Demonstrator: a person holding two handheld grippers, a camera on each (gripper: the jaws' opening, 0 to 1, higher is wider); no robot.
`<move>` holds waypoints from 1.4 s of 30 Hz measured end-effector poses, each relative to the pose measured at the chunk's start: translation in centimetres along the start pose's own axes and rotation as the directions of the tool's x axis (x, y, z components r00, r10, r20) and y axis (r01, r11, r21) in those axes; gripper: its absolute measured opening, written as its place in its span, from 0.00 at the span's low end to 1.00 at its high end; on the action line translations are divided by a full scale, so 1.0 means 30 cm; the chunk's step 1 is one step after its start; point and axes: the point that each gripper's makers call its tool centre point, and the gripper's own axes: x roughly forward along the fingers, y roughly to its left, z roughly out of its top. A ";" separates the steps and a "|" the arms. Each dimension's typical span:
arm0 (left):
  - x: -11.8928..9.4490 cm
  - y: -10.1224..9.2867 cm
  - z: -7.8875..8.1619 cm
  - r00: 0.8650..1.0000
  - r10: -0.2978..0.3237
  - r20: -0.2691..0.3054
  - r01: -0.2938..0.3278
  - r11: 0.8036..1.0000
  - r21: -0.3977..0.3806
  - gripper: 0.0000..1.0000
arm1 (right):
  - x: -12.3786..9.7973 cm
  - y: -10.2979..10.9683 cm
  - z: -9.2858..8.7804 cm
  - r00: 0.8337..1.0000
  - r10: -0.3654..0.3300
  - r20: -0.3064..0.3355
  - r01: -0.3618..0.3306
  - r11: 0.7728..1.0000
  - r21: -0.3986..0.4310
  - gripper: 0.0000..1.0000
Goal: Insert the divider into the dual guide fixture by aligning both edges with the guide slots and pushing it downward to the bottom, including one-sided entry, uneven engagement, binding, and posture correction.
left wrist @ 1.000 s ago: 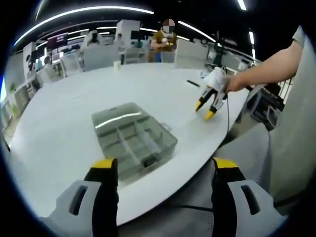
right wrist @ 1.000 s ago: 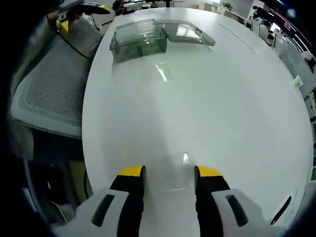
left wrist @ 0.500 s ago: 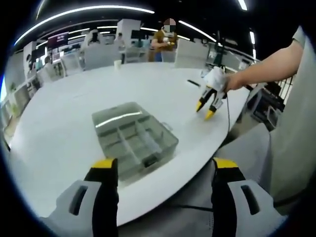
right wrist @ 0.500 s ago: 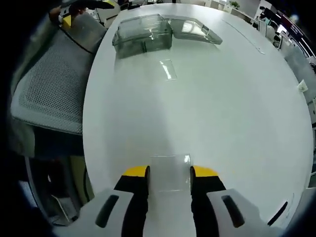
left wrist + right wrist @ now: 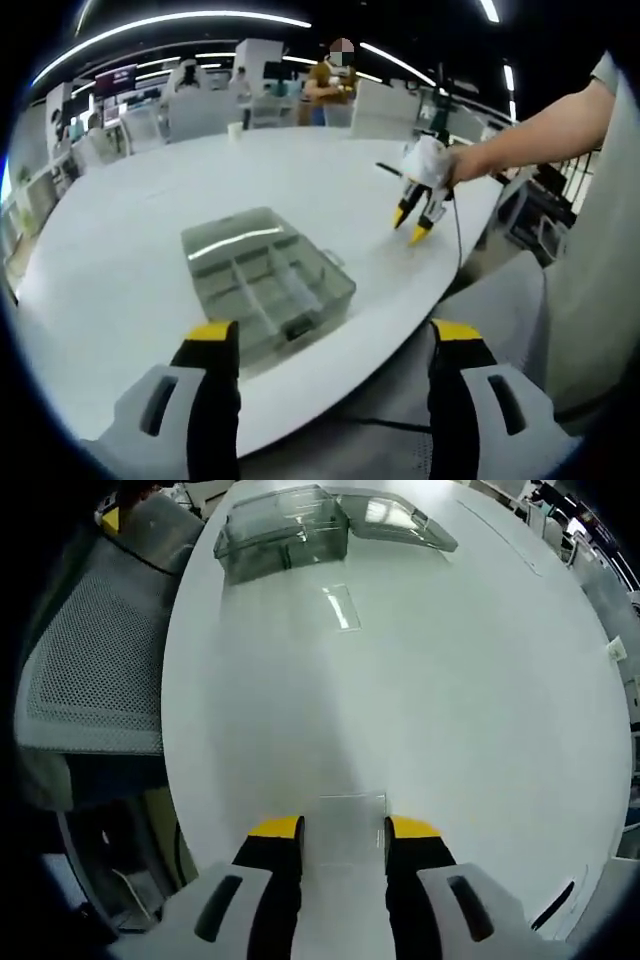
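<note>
A clear compartment box (image 5: 265,285) sits on the white table near its front edge, just beyond my left gripper (image 5: 333,336), whose jaws stand wide apart with nothing between them. In the right gripper view the same box (image 5: 280,535) lies far off with its lid (image 5: 395,525) folded open behind it. My right gripper (image 5: 343,829) is shut on a clear divider (image 5: 350,825), held just above the table. A second clear divider (image 5: 340,607) lies flat in front of the box. In the left gripper view the right gripper (image 5: 418,208) hangs over the table's right side, held by a bare arm.
The white oval table (image 5: 480,700) stretches wide to the right. A grey mesh chair (image 5: 90,670) stands close along its edge. A thin black object (image 5: 390,170) and a small cup (image 5: 233,128) lie farther back. A person (image 5: 333,85) stands beyond the table.
My right gripper's jaws closed in on the clear divider and it lifted slightly off the table, drifting a little toward the box. The left gripper stayed put.
</note>
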 end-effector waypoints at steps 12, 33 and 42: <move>-0.006 0.000 0.008 1.000 -0.006 0.004 0.006 1.000 -0.005 0.76 | -0.004 0.011 -0.002 1.000 -0.008 0.021 0.006 0.996 0.086 0.27; 0.000 -0.004 0.003 1.000 -0.021 0.008 0.021 1.000 -0.010 0.76 | -0.029 0.063 0.112 0.989 -0.055 0.137 0.033 0.986 0.162 0.27; -0.005 -0.005 -0.006 1.000 -0.020 0.007 0.020 1.000 -0.015 0.76 | -0.047 0.092 0.140 0.980 -0.074 0.184 0.035 0.978 0.207 0.27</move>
